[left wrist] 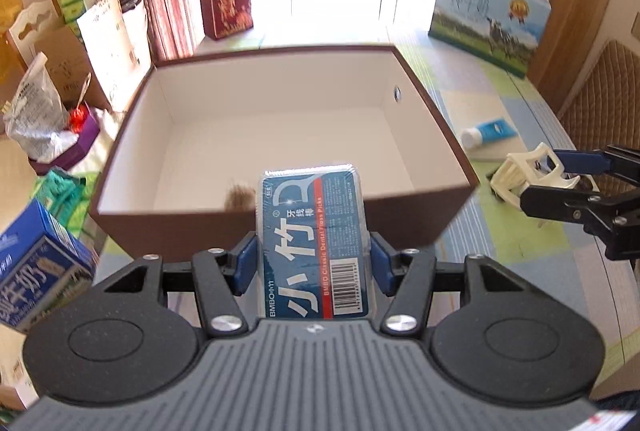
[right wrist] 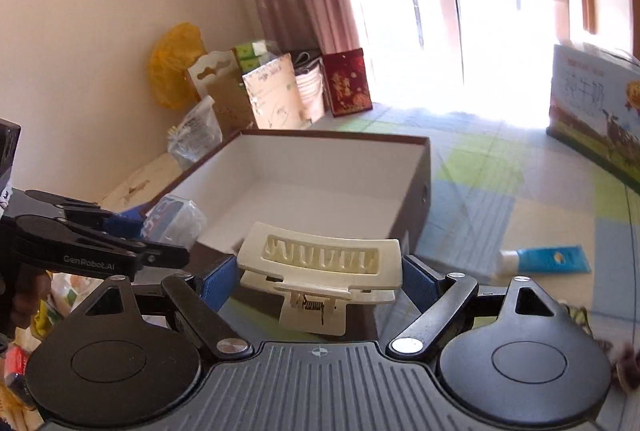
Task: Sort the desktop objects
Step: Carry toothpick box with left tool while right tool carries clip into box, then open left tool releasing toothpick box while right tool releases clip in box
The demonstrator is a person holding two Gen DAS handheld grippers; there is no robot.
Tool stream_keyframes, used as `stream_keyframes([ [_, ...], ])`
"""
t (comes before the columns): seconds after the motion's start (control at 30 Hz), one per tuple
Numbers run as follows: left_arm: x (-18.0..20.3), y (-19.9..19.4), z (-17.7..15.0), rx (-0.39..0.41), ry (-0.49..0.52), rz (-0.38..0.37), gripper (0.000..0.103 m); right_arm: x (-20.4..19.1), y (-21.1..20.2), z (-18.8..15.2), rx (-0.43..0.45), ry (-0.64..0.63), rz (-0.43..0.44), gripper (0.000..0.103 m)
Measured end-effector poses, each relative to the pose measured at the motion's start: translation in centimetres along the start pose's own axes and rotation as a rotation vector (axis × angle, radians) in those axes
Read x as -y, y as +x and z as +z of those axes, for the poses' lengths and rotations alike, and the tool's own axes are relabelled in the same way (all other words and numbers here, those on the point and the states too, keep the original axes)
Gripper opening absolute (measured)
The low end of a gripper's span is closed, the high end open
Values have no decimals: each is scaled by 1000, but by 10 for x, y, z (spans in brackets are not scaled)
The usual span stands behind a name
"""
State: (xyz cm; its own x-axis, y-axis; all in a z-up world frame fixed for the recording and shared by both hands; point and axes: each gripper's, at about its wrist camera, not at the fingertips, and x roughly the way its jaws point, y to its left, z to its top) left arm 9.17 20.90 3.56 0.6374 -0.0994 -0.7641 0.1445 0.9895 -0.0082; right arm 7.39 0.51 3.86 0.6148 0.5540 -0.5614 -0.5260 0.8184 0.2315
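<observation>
My left gripper (left wrist: 313,265) is shut on a blue dental floss pick pack (left wrist: 316,239) and holds it over the near wall of an open brown box (left wrist: 432,135) with a white, empty inside. My right gripper (right wrist: 318,277) is shut on a cream hair claw clip (right wrist: 320,263), held just before the box's near right corner (right wrist: 416,171). In the left wrist view the right gripper (left wrist: 560,179) with the clip (left wrist: 528,175) is to the right of the box. In the right wrist view the left gripper (right wrist: 160,231) with the pack (right wrist: 172,217) is on the left.
A blue and white tube (left wrist: 486,133) lies on the checked tablecloth right of the box, also in the right wrist view (right wrist: 544,261). A milk carton case (left wrist: 488,19) stands far right. A blue milk carton (left wrist: 36,267), bags and boxes (left wrist: 108,43) crowd the left.
</observation>
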Motion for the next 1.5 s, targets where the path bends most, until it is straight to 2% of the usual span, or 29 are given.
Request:
stream_keyframes([
  [0.17,-31,5,27,51,13,3,53,-18,42,30,22,-33,4,84],
  [0.37,-63,38,61,55,32,-14,53,-24,106,57,-1,-29,-20,84],
  [0.6,-86,92,87,-39,66,-52,53,-17,165,69,-91,-2,-67,84],
  [0.87,-91,149,102,-146,76,-111,52,2,213,73,-263,28,-172,84],
  [1.17,-93,212,104,-303,127,-69,53,13,251,66,-400,11,-221,84],
  [1.5,-97,235,94,-358,151,-42,53,15,265,56,-451,3,-218,84],
])
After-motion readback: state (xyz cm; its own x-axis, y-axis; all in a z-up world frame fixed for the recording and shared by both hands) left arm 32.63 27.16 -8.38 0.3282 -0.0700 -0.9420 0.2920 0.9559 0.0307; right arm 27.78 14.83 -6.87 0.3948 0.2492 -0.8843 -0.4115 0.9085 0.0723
